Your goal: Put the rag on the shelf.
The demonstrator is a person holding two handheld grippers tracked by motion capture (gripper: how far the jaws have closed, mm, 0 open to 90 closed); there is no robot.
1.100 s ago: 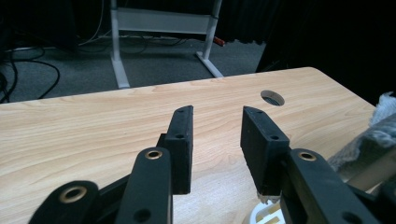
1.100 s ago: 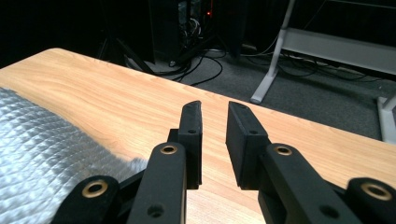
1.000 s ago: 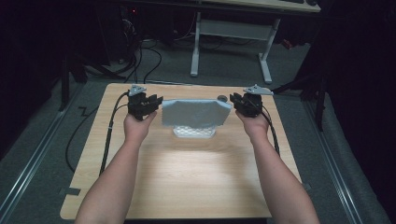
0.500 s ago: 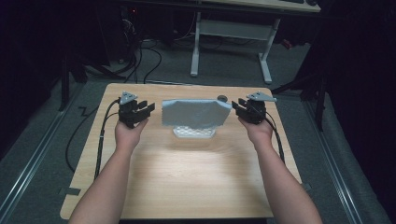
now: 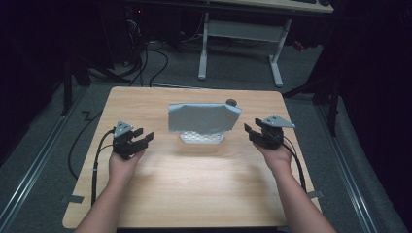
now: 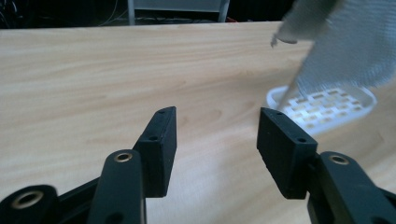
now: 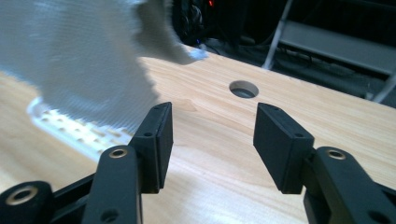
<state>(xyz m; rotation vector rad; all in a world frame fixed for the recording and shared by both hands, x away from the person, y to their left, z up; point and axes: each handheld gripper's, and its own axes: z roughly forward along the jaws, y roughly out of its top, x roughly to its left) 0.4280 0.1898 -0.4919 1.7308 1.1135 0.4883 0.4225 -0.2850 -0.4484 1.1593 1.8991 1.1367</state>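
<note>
Now both claws are off the cloth (image 5: 203, 118). A second ago each was pinching an upper corner of it, one per side; half a second ago they had let go and begun to back away. Left claw (image 5: 141, 139) sits well to the left of the cloth and nearer the person, jaws spread, nothing between them; the left gripper view confirms bare desk (image 6: 116, 70) in the gap. Right claw (image 5: 251, 132) is off to the right, also spread and empty; the right gripper view shows wood grain and a round hole (image 7: 243, 88) in the desk beyond the jaws. Cloth is grey, fine-woven, draped over a white slotted rack (image 5: 201, 138) at mid-desk, toward the far side. It hangs over the rack's top with its lower edge short of the desk, so the rack's base (image 6: 327, 105) shows beneath. Top edge looks fairly level, with a slight droop at the right corner. A small dark round item (image 5: 231, 102) sits just behind the cloth's right end; cannot tell what it is. Judgement: the release marks the drape as done, with the cloth staying put unaided. Remaining work, if any, looks like a small straightening at the right corner; otherwise the hands are clearing out.
</note>
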